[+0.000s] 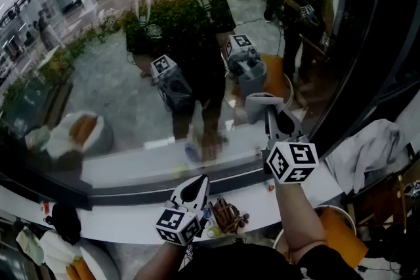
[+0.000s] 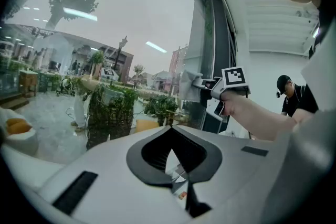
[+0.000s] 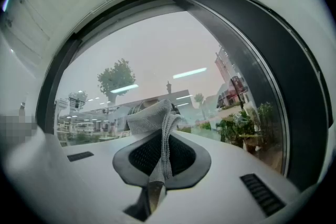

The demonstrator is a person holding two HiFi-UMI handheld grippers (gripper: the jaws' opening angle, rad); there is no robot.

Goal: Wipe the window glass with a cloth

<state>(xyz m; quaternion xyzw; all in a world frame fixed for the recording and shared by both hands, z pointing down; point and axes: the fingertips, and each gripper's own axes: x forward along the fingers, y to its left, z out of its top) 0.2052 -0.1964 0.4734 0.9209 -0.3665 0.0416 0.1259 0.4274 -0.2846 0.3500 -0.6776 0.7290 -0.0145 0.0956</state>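
Cloth (image 3: 151,119), grey and folded, is clamped in the right tongs (image 3: 159,152), with its loose top standing up past their tips. The head view shows this pair raised at the lower right part of the window glass (image 1: 111,82), close to the dark frame (image 1: 357,42). The cloth is up against the pane there, but I cannot tell whether it presses on it. The left tongs (image 1: 195,185) are held lower, over the white sill (image 1: 125,210), pointing toward the glass. Their tips are together except for a thin slit, with nothing gripped between them. A small heap of brown bits (image 1: 228,214) lies on the sill just right of them. A bundle of white fabric (image 1: 374,147) rests farther right, beyond the frame.
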